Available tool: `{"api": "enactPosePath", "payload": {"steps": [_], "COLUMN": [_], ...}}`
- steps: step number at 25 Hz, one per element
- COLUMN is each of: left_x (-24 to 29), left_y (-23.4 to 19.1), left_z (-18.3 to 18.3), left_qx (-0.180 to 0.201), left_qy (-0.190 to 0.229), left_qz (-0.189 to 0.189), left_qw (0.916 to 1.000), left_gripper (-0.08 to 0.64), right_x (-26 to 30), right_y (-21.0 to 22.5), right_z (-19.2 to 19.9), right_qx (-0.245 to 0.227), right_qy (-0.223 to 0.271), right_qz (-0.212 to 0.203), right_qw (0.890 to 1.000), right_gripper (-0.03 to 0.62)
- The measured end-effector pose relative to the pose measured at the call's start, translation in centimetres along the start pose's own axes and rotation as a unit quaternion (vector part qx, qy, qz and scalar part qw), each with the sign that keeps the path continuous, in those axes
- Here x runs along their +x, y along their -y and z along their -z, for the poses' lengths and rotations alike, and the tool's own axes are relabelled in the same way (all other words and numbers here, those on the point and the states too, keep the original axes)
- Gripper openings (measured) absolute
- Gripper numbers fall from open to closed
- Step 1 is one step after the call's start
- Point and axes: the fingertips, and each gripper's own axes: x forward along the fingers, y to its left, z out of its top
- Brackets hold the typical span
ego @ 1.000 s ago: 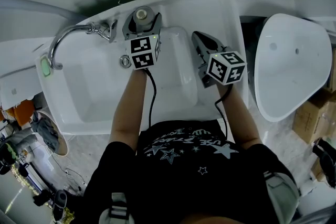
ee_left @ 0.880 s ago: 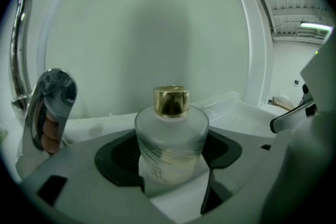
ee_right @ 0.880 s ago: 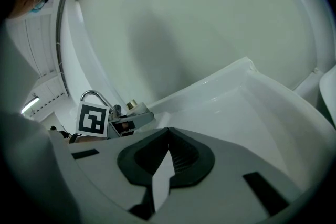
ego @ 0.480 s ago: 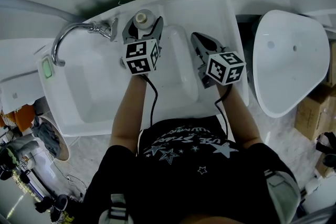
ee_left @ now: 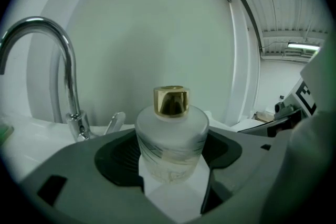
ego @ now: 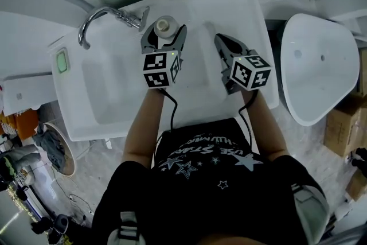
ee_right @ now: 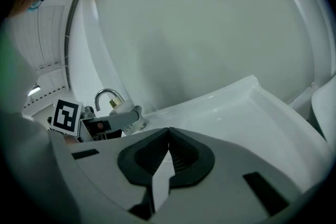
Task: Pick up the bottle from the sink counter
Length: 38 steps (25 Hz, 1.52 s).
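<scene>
The left claw [ego: 165, 31] has closed onto the bottle [ee_left: 172, 136], which stands at the table's [ego: 235, 14] far edge, right of the tap [ee_left: 67, 71]. It looks ready to lift. The right claw [ego: 221, 42] is narrow and empty.

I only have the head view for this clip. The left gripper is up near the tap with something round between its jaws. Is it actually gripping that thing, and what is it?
Observer: Yes. In the left gripper view, the left gripper has its jaws closed against both sides of a frosted bottle.
Operator: Is the bottle capped and upright?
Observer: That view shows it upright with a gold cap on top. The tap stands behind it to the left.
Operator: Is the right gripper holding anything?
Observer: No. The right gripper view shows the right gripper with its jaws together and nothing between them.
</scene>
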Motion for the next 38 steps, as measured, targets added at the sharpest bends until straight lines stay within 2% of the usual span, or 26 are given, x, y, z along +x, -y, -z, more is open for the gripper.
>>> {"api": "enactPosePath", "payload": {"steps": [11, 15, 24, 28, 38], "left_x": [-10.7, -14.4, -22.7, -25.6, -30.0], "left_y": [-1.8, -2.0, -2.5, -3.1, -2.8], "left_z": [0.5, 1.3, 4.4, 5.3, 8.4], "left_qx": [0.0, -0.019, -0.038, -0.03, -0.03], "left_qy": [0.015, 0.023, 0.018, 0.014, 0.001], "left_qz": [0.019, 0.031, 0.061, 0.076, 0.096], "left_qw": [0.9997, 0.9991, 0.9973, 0.9966, 0.9949], "left_gripper": [0.339, 0.339, 0.339, 0.341, 0.341], "right_x": [-4.3, -5.6, -9.1, -10.5, -12.4], "right_y": [-7.5, -10.3, -16.6, -18.8, -22.5], "right_z": [0.5, 1.4, 5.6, 7.5, 11.2], "right_qx": [-0.018, -0.028, -0.034, -0.028, -0.034], "right_qy": [0.033, 0.041, 0.041, 0.046, 0.045], "right_qz": [0.021, 0.024, 0.036, 0.047, 0.05], "right_qw": [0.999, 0.998, 0.998, 0.997, 0.997], "right_gripper": [0.006, 0.006, 0.006, 0.006, 0.006]}}
